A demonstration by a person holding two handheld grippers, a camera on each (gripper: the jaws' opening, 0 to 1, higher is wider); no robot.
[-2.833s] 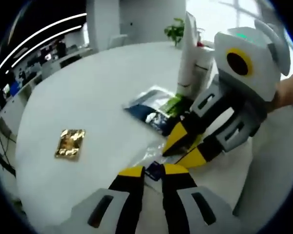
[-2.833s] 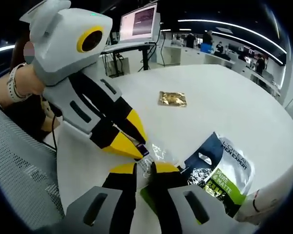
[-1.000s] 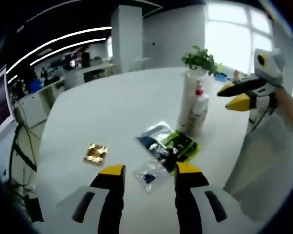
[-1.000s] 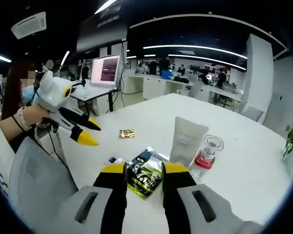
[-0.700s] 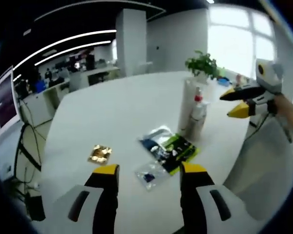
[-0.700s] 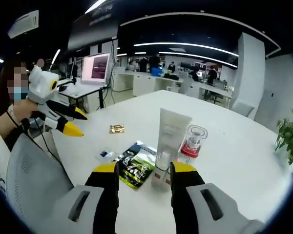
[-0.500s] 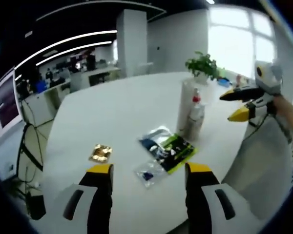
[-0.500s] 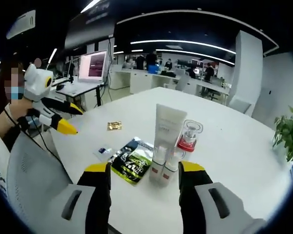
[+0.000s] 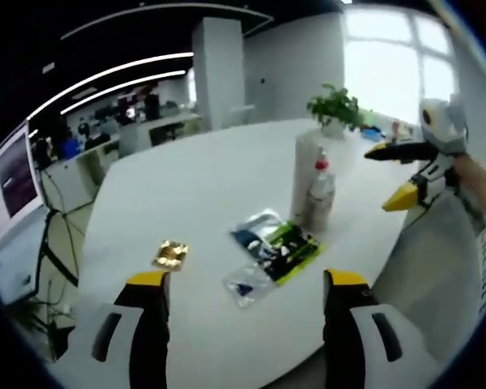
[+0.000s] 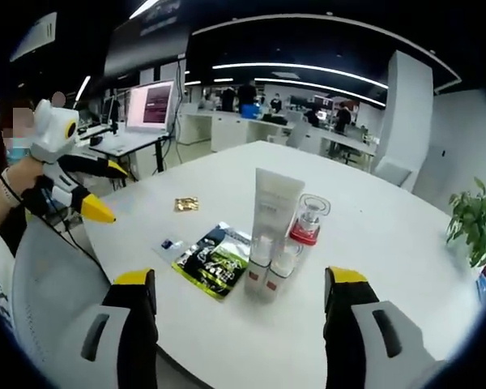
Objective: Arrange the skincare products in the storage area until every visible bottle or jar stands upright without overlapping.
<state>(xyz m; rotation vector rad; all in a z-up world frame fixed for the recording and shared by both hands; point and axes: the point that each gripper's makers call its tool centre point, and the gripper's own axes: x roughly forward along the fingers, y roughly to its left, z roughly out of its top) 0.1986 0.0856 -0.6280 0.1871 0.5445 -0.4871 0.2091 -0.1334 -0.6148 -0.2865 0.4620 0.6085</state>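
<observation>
Skincare products stand in a tight cluster near mid-table, clear of both hand-held grippers. Left hand-held gripper [image 9: 247, 284]: jaws spread wide, nothing between them, held above the near table edge. Right hand-held gripper [image 10: 241, 279]: same, jaws wide apart and empty, also above the near edge. In the right gripper view the cluster reads as a tall white tube [image 10: 273, 204] standing cap-down, a clear bottle [image 10: 308, 217] with a red band just beside it, and two small white pump bottles [image 10: 268, 263] in front, all upright and close together; can't tell whether they touch. In the left gripper view the same tube [image 9: 303, 166] and a pump bottle [image 9: 319, 191] stand side by side. A dark sachet [image 10: 213, 259] with green print lies flat just beside the cluster, on the side toward the left gripper; seen in the left gripper view too [image 9: 276, 245]. A small clear packet [image 9: 245, 284] with a blue bit inside lies flat near the sachet's corner. A gold foil packet [image 9: 170, 254] lies flat well apart from the rest. The white table [image 10: 405, 243] is round. A potted plant [image 9: 334, 108] sits at the far edge. A laptop [image 10: 149, 106] is open on another desk behind.
</observation>
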